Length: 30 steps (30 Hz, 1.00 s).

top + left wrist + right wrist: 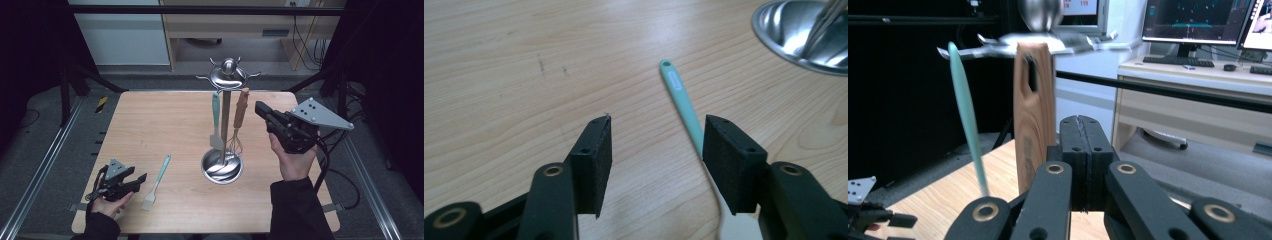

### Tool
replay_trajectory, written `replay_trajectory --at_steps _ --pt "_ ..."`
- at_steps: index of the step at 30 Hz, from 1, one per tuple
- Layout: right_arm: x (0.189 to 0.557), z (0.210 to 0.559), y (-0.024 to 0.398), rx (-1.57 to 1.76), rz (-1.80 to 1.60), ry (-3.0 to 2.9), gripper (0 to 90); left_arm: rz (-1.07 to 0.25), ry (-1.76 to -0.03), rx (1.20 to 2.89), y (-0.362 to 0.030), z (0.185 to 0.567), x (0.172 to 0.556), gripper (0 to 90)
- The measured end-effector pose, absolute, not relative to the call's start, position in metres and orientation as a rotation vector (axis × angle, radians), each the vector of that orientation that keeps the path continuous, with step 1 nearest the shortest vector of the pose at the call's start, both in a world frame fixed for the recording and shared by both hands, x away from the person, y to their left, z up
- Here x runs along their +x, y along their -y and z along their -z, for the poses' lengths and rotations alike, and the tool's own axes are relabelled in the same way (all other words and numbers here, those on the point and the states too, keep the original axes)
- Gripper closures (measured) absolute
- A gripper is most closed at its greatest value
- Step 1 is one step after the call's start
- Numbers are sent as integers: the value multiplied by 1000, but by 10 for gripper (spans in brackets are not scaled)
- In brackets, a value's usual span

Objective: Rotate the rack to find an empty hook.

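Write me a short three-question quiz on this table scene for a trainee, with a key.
1. True or false: the right tongs stand wide open.
2. Which utensil lies flat on the table? A) the wooden-handled whisk B) the mint-handled brush C) a steel ladle
3. Fill in: the wooden-handled whisk and the mint spatula hang from the steel ____.

Key:
1. False. Their pads are pressed together with nothing between them.
2. B. The mint-handled brush lies ahead of the open left tongs, its handle running down beside one pad.
3. Rack, or utensil stand.
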State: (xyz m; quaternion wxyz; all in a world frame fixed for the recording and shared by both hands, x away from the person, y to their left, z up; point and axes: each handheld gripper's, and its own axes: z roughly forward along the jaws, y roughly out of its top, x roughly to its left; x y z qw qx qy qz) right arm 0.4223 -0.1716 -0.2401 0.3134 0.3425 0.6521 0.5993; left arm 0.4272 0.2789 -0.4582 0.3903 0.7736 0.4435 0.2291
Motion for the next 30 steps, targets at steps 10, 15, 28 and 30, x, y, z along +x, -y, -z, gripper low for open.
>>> replay_trajectory --at_steps 10,15,28,30 --pt "425 223 163 865 -1590 -1698 900 -559 -1201 1977 -281 459 429 470" --pt "424 220 161 844 -1589 -1705 900 -533 -1223 1967 -282 459 431 420" --pt "418 218 152 792 -1586 -1736 900 -538 -1236 1972 -282 458 431 398" --pt "417 218 150 783 -1593 -1739 900 -537 -1236 1972 -282 458 431 395"
